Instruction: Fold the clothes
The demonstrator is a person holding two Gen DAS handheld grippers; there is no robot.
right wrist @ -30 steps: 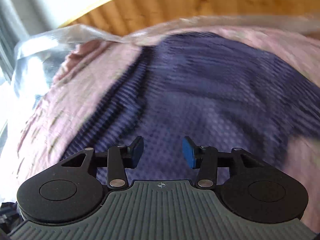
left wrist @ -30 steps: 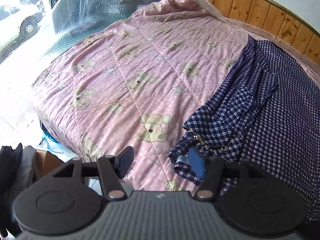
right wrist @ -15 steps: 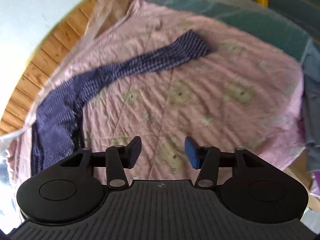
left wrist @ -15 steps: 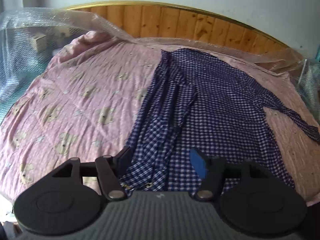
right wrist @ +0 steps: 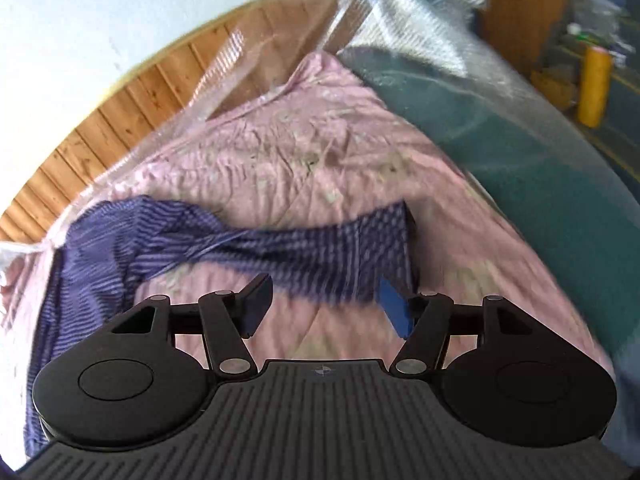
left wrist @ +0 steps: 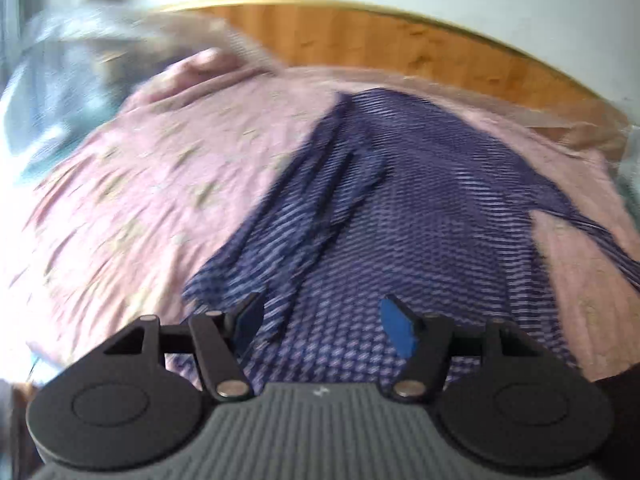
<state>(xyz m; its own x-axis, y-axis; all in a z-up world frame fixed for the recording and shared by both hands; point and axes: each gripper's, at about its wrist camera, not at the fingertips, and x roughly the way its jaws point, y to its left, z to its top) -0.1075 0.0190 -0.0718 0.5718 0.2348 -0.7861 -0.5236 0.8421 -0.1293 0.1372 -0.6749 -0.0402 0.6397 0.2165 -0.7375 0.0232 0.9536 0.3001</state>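
Observation:
A navy and white checked shirt (left wrist: 400,216) lies spread on a pink quilt (left wrist: 152,184) printed with bears. My left gripper (left wrist: 322,322) hovers open over the shirt's near hem, holding nothing. One long sleeve (right wrist: 320,252) stretches out to the right across the quilt (right wrist: 312,152). My right gripper (right wrist: 322,308) is open just in front of that sleeve near its cuff, with nothing between the fingers. Both views are blurred by motion.
A wooden headboard (left wrist: 400,40) runs along the far side of the bed under a white wall. Clear bubble wrap (right wrist: 420,4) covers a dark green mattress edge (right wrist: 500,128) on the right. A yellow roll (right wrist: 596,88) stands further right.
The left view has dropped closer over the shirt's hem. The right view has swung and come nearer to the sleeve, which now lies just beyond the fingertips. Both grippers stay open.

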